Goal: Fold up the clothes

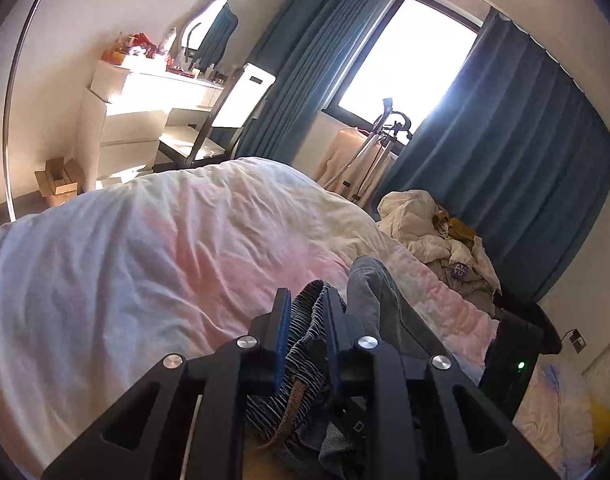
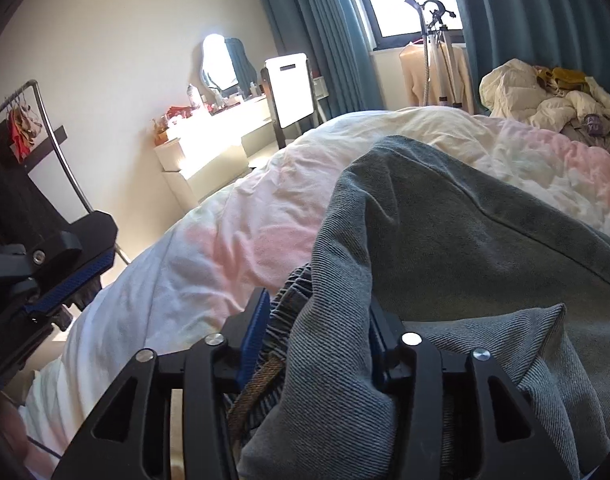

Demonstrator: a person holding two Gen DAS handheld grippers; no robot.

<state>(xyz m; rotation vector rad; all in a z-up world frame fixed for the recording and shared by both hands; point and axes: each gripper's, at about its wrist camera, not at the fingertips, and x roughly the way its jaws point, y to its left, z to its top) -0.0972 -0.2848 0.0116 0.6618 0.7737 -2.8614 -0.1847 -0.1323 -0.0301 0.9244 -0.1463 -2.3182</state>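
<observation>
A pair of grey denim trousers with an elastic waistband and a brown drawstring is held over the bed. My left gripper is shut on the gathered waistband, with the grey trouser leg hanging to its right. My right gripper is shut on the same trousers, whose grey cloth drapes over its right finger and spreads across the duvet. The left gripper also shows at the left edge of the right wrist view.
A white and pink duvet covers the bed. A heap of cream and yellow clothes lies at its far end. A dressing table, a chair, blue curtains and a clothes rail stand around.
</observation>
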